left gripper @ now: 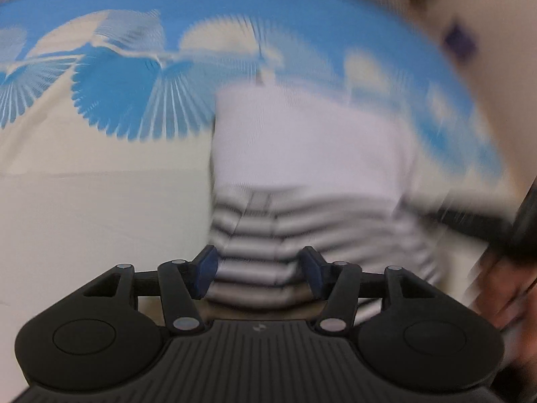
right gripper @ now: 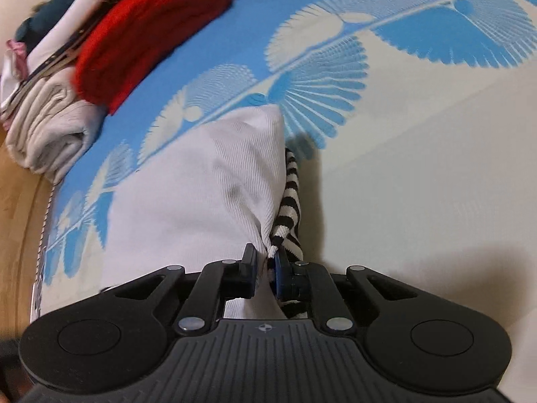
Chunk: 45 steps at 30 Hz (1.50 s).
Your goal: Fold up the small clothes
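A small white garment (left gripper: 312, 141) with a black-and-white striped part (left gripper: 268, 231) lies on a cream and blue patterned sheet. In the left wrist view, which is blurred, my left gripper (left gripper: 260, 268) is open with its jaws on either side of the striped edge. In the right wrist view my right gripper (right gripper: 266, 265) is shut on the garment (right gripper: 208, 188), pinching white fabric and the striped edge (right gripper: 290, 201) together near a corner. The garment's near part is hidden under both grippers.
A stack of folded clothes sits at the far left in the right wrist view: a red piece (right gripper: 147, 30), a cream piece (right gripper: 50, 124) and darker items. A wooden surface (right gripper: 16, 215) borders the sheet (right gripper: 419, 184) on the left.
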Motion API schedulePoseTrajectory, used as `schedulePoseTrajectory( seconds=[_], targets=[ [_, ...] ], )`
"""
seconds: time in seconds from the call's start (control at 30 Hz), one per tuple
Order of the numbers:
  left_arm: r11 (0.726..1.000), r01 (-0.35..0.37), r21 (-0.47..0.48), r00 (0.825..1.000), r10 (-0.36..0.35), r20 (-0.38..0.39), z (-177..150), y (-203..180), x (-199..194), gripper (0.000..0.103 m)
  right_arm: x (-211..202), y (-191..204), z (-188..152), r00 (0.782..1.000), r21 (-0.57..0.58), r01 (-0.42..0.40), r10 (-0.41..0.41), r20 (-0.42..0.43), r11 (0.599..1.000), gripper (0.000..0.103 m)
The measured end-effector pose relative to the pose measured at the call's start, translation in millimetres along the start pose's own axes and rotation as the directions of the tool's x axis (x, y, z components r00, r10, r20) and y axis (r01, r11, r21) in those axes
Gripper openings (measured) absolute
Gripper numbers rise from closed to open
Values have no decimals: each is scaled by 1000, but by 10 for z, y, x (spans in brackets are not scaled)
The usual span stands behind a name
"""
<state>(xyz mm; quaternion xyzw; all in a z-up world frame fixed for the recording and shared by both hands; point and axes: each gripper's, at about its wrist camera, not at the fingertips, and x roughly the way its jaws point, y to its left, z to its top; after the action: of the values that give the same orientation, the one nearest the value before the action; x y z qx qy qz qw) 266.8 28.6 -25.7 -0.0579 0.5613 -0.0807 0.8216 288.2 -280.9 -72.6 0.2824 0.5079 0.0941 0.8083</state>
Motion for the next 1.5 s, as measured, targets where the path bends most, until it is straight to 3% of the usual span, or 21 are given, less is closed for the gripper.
schedulePoseTrajectory(
  seconds=[0.07,0.1,0.2,0.27,0.33,0.43,0.5,0.57,0.6,0.67,0.73,0.83,0.93,1.0,1.07,1.13,1.2,1.3,1.33,1.43,1.5],
  targets=[
    [997,-69,31,997,69,-25,-93,9,95,78,-7,20,-22,1000,-19,11,-11,10,1000,18],
    [998,-62,12,998,63,-26,-104,50,83,78,-41,11,-50,1000,-24,12,-12,9,1000,28],
    [998,-6,-57,1000,7,14,-114,163,-103,72,-210,29,-99,1000,-53,22,-21,24,998,31],
    [997,37,-61,999,-35,40,-150,186,-215,72,-319,-1,-117,1000,-64,-5,6,8,998,41],
    [997,18,-76,1000,-19,-4,-154,217,-134,72,-378,-38,-163,998,-77,-47,44,-39,996,56],
    [992,20,-127,997,-30,-74,-267,337,-8,72,-343,-69,-285,990,-112,-63,48,-136,992,64],
    [985,47,-164,995,-61,-83,-284,379,28,68,-287,-88,-397,982,-133,-56,31,-186,990,63],
    [973,102,-208,990,-119,-72,-293,387,16,50,-315,-76,-436,983,-165,-56,26,-181,985,29],
    [969,115,-218,990,-130,-55,-291,372,-15,48,-366,-83,-413,987,-167,-54,27,-158,985,8],
    [971,131,-200,989,-141,-34,-312,305,-70,47,-524,-153,-339,996,-100,-55,48,-75,993,7],
    [986,97,-137,993,-106,-55,-350,215,-48,47,-598,-188,-304,998,-88,-37,33,-44,995,7],
    [999,-43,4,995,43,-87,-442,74,20,62,-481,-108,-410,994,-204,19,-41,-103,979,8],
    [997,-65,47,997,67,-47,-482,22,-93,63,-418,-36,-491,986,-304,91,-129,-108,948,13],
    [984,-124,129,992,122,23,-540,-64,-266,63,-406,-35,-533,971,-354,172,-218,-95,919,16],
    [942,-237,236,968,210,136,-605,-196,-497,69,-479,3,-584,943,-424,284,-330,-38,860,16],
    [915,-306,261,937,243,250,-670,-282,-771,82,-706,72,-616,931,-457,349,-357,71,818,17],
    [921,-306,243,915,214,341,-776,-359,-1072,90,-1050,160,-640,936,-430,352,-298,190,832,27],
    [944,-277,178,879,175,443,-969,-470,-1494,91,-1575,317,-810,922,-394,322,-192,336,861,63],
    [950,-266,162,865,161,475,-1072,-527,-1620,91,-1720,361,-902,916,-395,310,-160,369,865,70],
    [954,-269,130,827,159,540,-1386,-684,-1903,91,-2052,436,-1245,900,-408,274,-84,427,871,75],
    [954,-274,121,813,163,559,-1609,-791,-2042,91,-2204,452,-1475,894,-406,262,-62,444,875,76]
  ],
)
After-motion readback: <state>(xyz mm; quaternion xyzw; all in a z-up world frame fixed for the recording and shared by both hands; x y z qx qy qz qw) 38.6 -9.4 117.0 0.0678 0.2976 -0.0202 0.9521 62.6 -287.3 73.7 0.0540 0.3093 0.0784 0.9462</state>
